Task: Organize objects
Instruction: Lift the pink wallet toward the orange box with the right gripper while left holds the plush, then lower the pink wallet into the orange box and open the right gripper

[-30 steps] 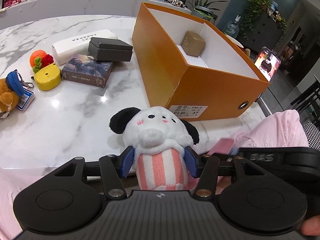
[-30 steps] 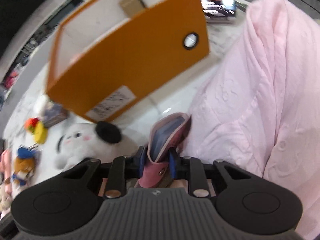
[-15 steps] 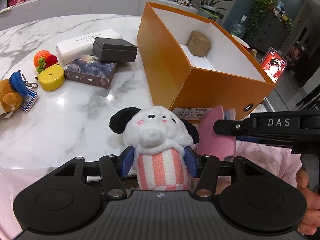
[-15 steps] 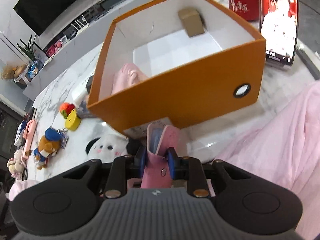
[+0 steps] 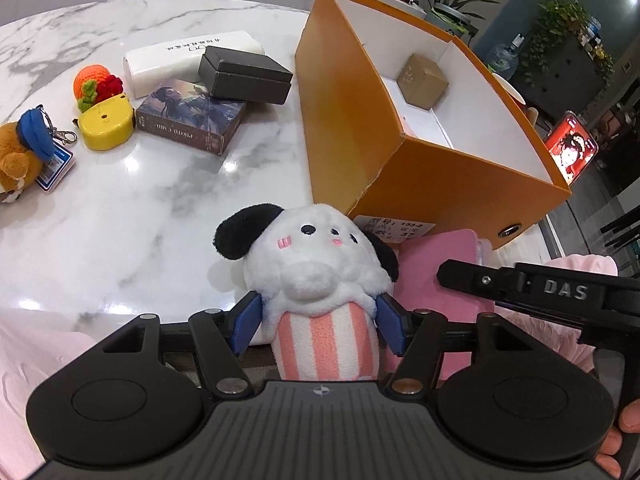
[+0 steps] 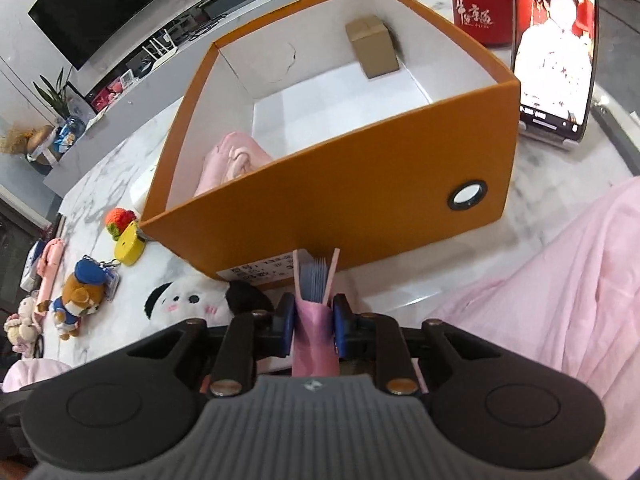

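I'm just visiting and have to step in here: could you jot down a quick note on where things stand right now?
Left gripper: fingers are opening around the striped plush dog, which stands at the table's near edge; the blue pads look just clear of it.
Right gripper: fingers closing on the pink card wallet, held upright in front of the orange box.
Done: a small brown carton and a pink soft item are in the box.
Left: wallet, dog, then the black box, photo-card box, white case, yellow tape measure, crochet toy, bear keychain.
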### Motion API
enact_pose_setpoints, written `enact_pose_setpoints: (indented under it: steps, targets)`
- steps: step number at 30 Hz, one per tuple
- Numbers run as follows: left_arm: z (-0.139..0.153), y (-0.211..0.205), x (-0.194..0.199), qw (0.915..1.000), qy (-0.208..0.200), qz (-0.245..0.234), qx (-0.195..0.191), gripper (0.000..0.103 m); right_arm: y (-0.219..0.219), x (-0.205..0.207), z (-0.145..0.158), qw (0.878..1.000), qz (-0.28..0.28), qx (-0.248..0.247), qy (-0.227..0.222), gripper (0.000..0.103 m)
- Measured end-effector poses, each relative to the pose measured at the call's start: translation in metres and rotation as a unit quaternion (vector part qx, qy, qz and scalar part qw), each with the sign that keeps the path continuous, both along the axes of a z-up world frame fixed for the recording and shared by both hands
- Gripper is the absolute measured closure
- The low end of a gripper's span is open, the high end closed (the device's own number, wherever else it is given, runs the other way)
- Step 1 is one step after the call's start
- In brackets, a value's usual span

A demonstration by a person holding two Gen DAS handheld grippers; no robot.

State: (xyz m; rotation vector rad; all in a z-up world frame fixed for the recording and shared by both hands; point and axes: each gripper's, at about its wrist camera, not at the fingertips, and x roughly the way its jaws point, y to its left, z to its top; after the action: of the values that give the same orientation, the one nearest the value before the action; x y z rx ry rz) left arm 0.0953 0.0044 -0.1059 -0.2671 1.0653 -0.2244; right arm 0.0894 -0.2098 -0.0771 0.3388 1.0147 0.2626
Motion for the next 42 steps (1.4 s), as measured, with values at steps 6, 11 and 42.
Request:
enact_pose_setpoints:
  steps: [6, 11, 42]
  targets:
    - [-0.003, 0.005, -0.002, 0.9999, 0.001, 0.003, -0.015, 0.036, -0.003, -0.014, 0.020, 0.999, 0.023, 0.013, -0.018, 0.083]
    - [0.001, 0.007, -0.008, 0.9998, -0.015, 0.004, -0.015, 0.041, -0.008, -0.020, 0.049, 0.998, 0.032, 0.016, -0.055, 0.083]
    - [0.114, -0.018, 0.073, 0.9812, -0.188, -0.037, -0.021, 0.041, 0.019, 0.121, 0.063, 0.989, 0.130, -0.055, -0.037, 0.083]
